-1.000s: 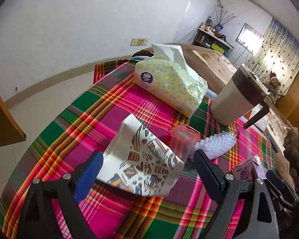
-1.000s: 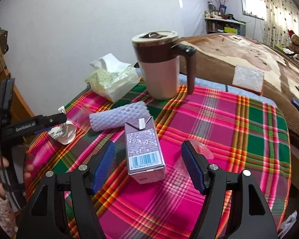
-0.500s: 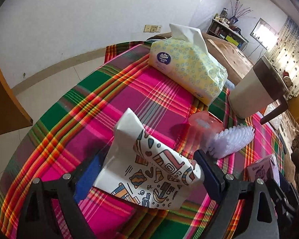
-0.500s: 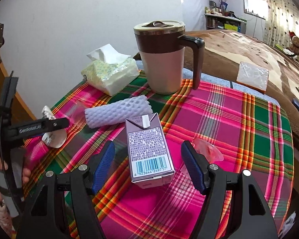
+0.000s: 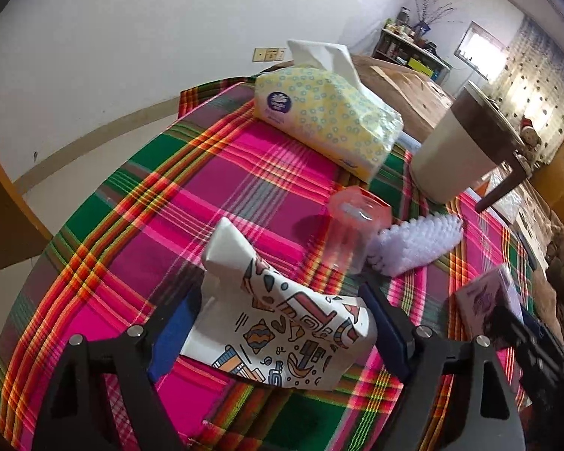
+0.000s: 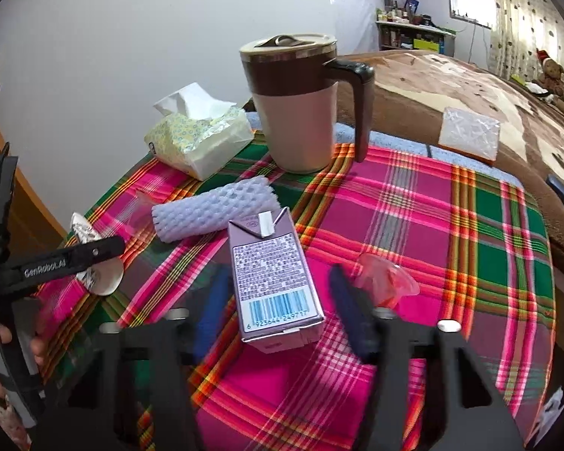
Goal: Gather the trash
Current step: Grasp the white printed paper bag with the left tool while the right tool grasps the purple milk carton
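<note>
A crumpled white paper cup with coloured doodles (image 5: 282, 323) lies on the plaid tablecloth between the jaws of my open left gripper (image 5: 278, 330); whether the pads touch it is hard to tell. It also shows in the right wrist view (image 6: 94, 267). A purple drink carton (image 6: 272, 274) stands between the jaws of my open right gripper (image 6: 282, 308), and appears in the left wrist view (image 5: 485, 300). A white foam net sleeve (image 6: 214, 210) and a clear pinkish plastic cup (image 5: 353, 229) lie nearby.
A yellow tissue pack (image 5: 327, 116) and a large brown-and-cream lidded mug (image 6: 297, 101) stand at the table's far side. A crumpled pink plastic piece (image 6: 387, 282) lies right of the right gripper. A bed with a brown blanket (image 6: 470, 90) lies beyond the table.
Both grippers have moved forward: the paper cup now sits deeper between the left jaws, the carton deeper between the right jaws. Both stay open.
</note>
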The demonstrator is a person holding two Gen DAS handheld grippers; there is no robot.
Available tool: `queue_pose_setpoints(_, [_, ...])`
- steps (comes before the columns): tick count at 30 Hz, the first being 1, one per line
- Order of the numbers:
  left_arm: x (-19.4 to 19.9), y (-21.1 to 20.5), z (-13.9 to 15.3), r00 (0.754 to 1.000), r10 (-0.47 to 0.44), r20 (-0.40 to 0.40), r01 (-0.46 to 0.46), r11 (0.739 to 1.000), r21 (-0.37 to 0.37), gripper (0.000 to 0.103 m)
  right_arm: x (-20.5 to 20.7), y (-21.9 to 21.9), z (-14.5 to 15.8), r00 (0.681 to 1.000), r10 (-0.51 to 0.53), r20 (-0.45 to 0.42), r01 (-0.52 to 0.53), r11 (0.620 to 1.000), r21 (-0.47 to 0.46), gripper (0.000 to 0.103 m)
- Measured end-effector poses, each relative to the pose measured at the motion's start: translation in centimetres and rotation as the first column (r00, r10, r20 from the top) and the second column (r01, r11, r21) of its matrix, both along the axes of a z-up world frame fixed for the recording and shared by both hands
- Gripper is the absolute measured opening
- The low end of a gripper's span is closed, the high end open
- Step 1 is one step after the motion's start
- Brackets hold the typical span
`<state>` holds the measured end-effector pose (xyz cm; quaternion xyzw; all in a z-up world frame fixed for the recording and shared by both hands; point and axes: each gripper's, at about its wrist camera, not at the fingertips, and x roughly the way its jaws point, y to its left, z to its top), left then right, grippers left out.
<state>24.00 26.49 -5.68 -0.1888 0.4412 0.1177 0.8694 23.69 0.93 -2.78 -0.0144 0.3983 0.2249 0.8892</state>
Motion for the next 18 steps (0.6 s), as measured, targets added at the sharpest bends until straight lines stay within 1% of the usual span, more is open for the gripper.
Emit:
queue_pose_setpoints(1, [-0.1,-0.2,0.0,1.0,-0.007,0.001,0.007,1.0,0.003,0.085,-0.1,0.0,0.0,1.0,-0.003,0.007,0.003,1.0,-0.003,0.042])
queue_pose_setpoints(2, [-0.3,-0.3,0.1,1.0,-0.012,0.005,0.012,1.0,0.009,0.082,-0.2,0.0,0.1,1.0,-0.002,0.014,0.002,1.0,-0.004,0.042])
queue_pose_setpoints(3, [-0.4,-0.5,0.3,1.0,-0.02,0.014,0.019,1.0,0.018,0.076,-0.3,0.0,0.1,1.0,0.003,0.018,-0.003,1.0,-0.002,0.042])
queue_pose_setpoints(4, [-0.5,-0.8,0.5,0.999,-0.035,0.021,0.034,0.999,0.02,0.064,-0.4,0.1,0.2,1.0,0.005,0.022,-0.005,1.0,-0.004,0.041])
queue_pose_setpoints(8, [-0.8,-1.9,0.6,0.998,-0.063,0.009,0.063,0.997,0.036,0.064,-0.9,0.3,0.5,0.999,0.008,0.041,-0.008,1.0,-0.003,0.041])
queue_pose_setpoints(10, [-1.1,-2.1,0.6,0.998,-0.066,0.018,0.065,0.997,0.046,0.061,-1.2,0.4,0.5,0.999,0.012,0.043,-0.012,1.0,0.0,0.041])
queue_pose_setpoints(11, [-1.2,-2.0,0.7,0.998,-0.065,0.022,0.064,0.997,0.04,0.061,-1.3,0.4,0.5,0.999,0.013,0.04,-0.013,1.0,0.001,0.041])
queue_pose_setpoints(14, [-1.8,-1.9,0.8,0.997,-0.07,0.021,0.069,0.997,0.025,0.061,-1.7,0.4,0.4,0.999,0.014,0.036,-0.014,1.0,0.005,0.041])
queue_pose_setpoints(15, [-2.2,-2.0,0.9,0.997,-0.079,0.022,0.078,0.996,0.03,0.062,-1.8,0.4,0.5,0.999,0.015,0.036,-0.015,1.0,0.005,0.041])
queue_pose_setpoints(16, [-2.6,-1.9,1.0,0.997,-0.075,0.023,0.074,0.997,0.034,0.069,-1.8,0.5,0.5,0.999,0.016,0.035,-0.016,1.0,0.005,0.041])
queue_pose_setpoints(17, [-3.2,-1.8,1.0,0.998,-0.059,0.023,0.058,0.997,0.041,0.081,-1.9,0.4,0.4,0.999,0.017,0.032,-0.017,1.0,0.009,0.041])
queue_pose_setpoints(18, [-3.7,-1.6,0.8,0.998,-0.051,0.024,0.05,0.998,0.042,0.086,-1.9,0.4,0.4,0.999,0.016,0.03,-0.017,1.0,0.012,0.041])
